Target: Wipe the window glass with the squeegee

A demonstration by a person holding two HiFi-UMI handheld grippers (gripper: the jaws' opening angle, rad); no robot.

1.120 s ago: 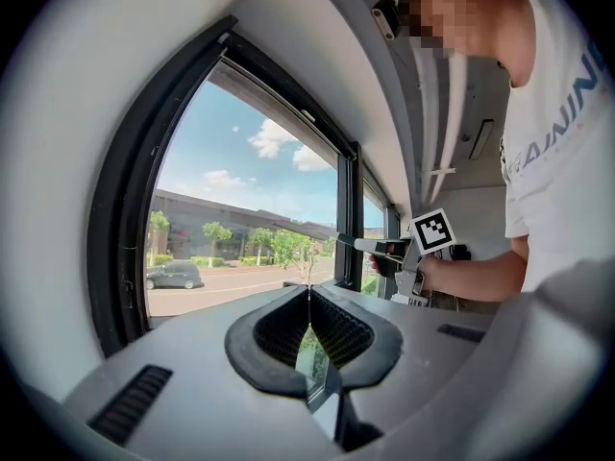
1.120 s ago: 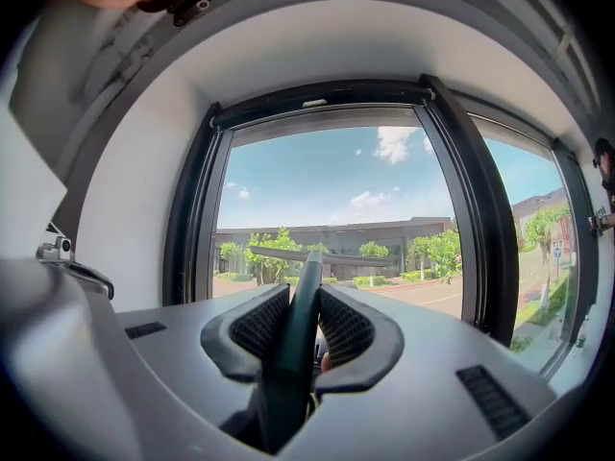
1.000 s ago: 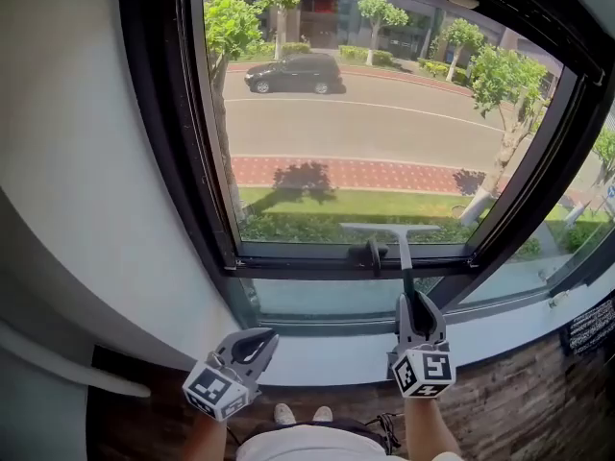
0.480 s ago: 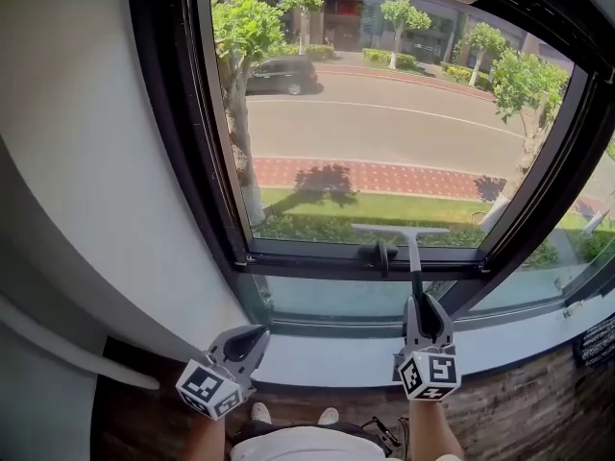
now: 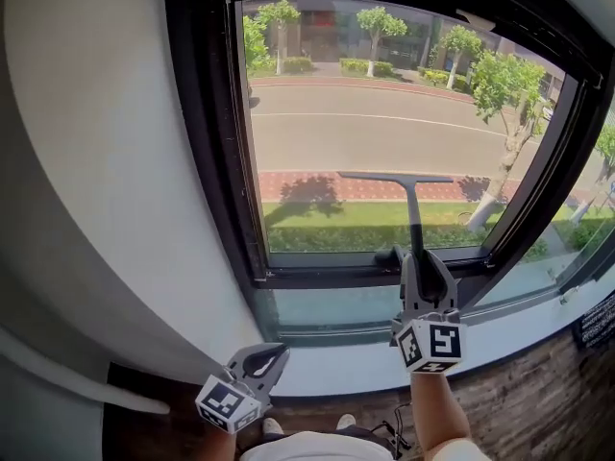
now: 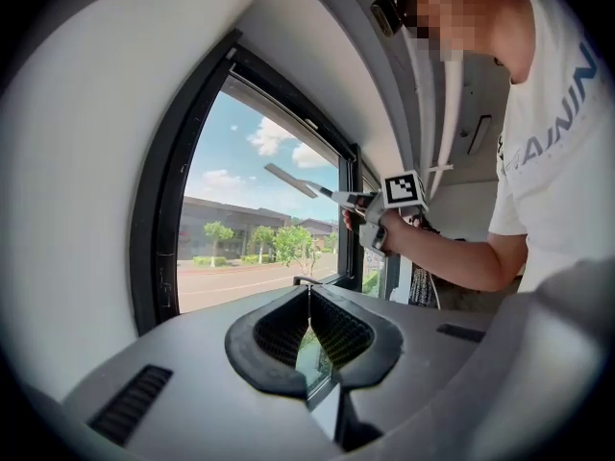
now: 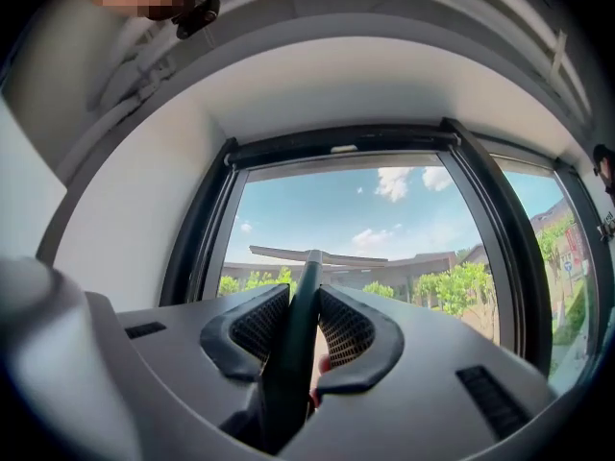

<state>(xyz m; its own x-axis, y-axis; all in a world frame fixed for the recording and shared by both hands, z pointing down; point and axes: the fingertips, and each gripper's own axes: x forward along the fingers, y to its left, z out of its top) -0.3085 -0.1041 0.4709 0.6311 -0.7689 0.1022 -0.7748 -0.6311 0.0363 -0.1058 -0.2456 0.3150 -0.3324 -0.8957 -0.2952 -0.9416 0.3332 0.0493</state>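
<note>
Right gripper view shows my right gripper (image 7: 304, 301) clamped on the dark handle of the squeegee (image 7: 309, 257). Its blade lies level across the lower half of the window glass (image 5: 365, 113). My left gripper (image 5: 252, 373) hangs low under the sill (image 5: 327, 353), jaws pressed together, holding nothing.
</note>
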